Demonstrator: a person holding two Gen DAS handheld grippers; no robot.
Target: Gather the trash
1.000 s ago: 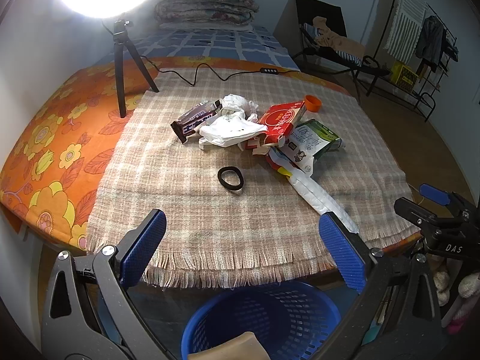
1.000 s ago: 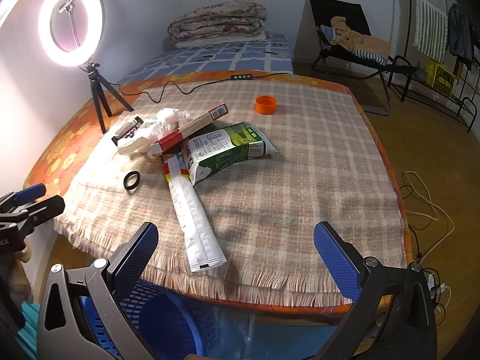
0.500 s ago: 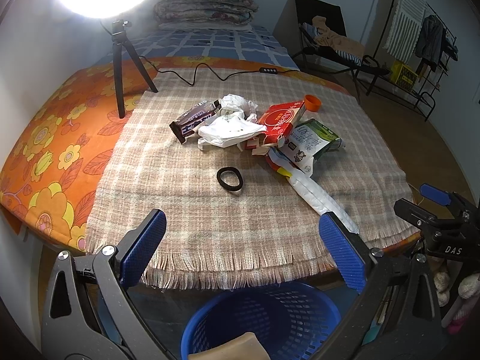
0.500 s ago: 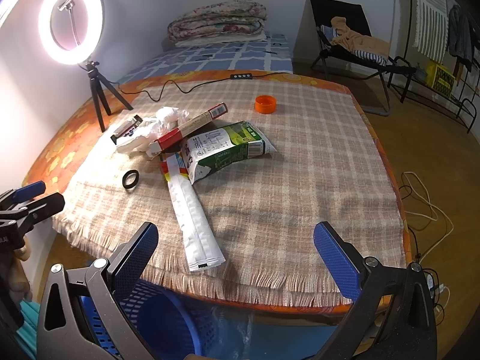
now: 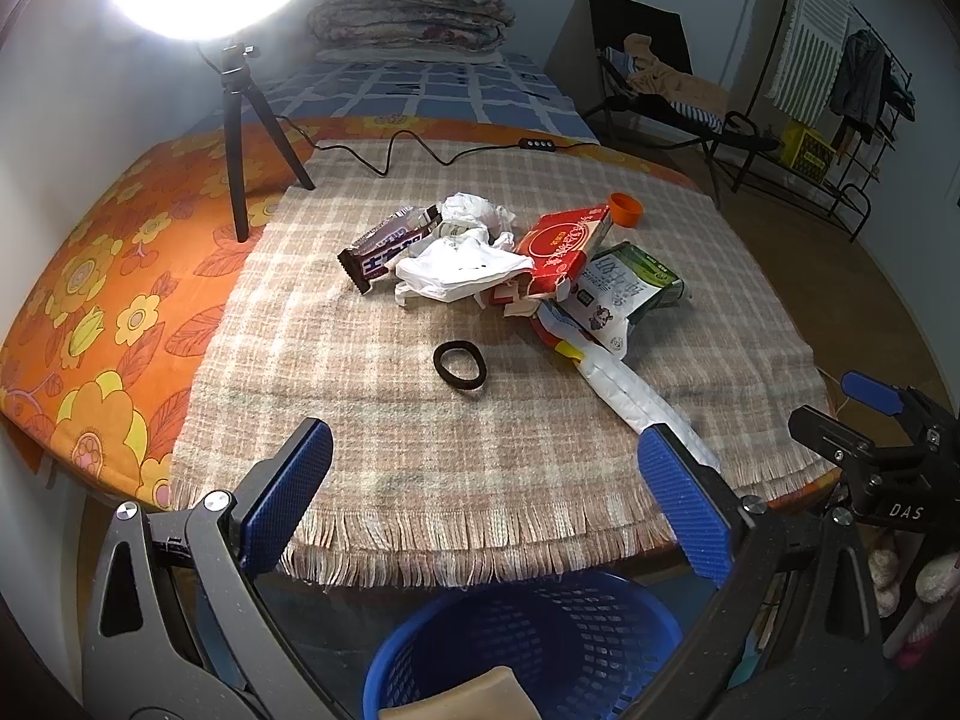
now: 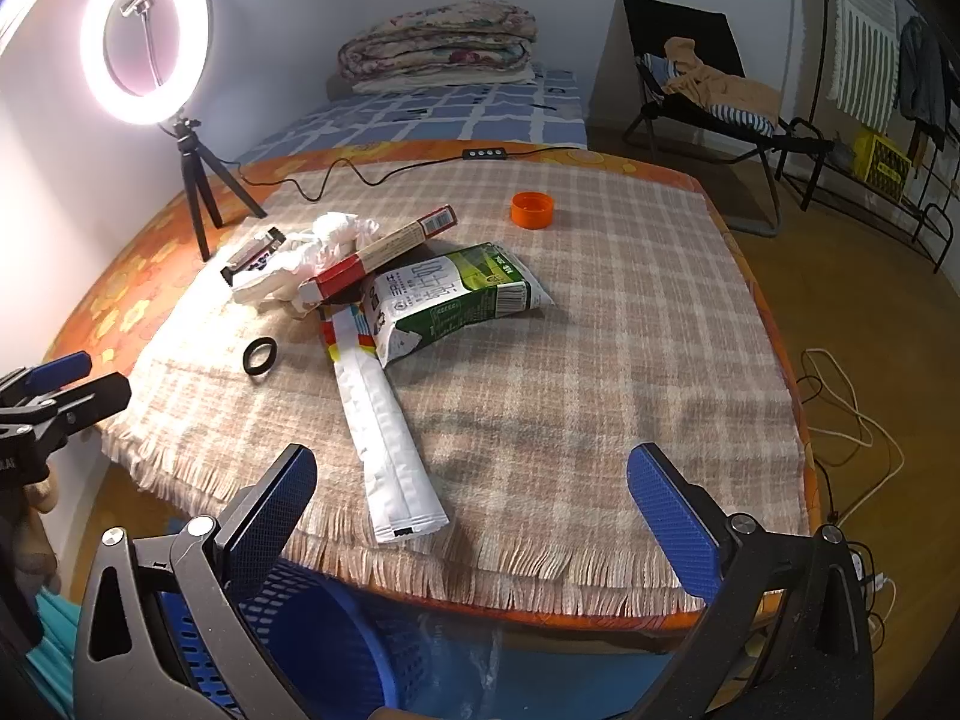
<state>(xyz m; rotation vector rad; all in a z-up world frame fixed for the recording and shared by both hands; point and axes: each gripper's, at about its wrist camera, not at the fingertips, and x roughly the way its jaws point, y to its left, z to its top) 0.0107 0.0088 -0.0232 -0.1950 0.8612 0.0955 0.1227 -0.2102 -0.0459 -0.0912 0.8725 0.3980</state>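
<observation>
Fingers (image 5: 287, 495) of the left gripper (image 5: 486, 504) and right gripper (image 6: 474, 516), ribbed blue pads, stood wide apart, holding nothing. Mid-frame on the fringed plaid counter (image 6: 600, 360) lay crumpled trash (image 5: 510, 264); "DAS" marked the right gripper. A perforated blue basket (image 5: 540, 648) sat at bottom.
</observation>
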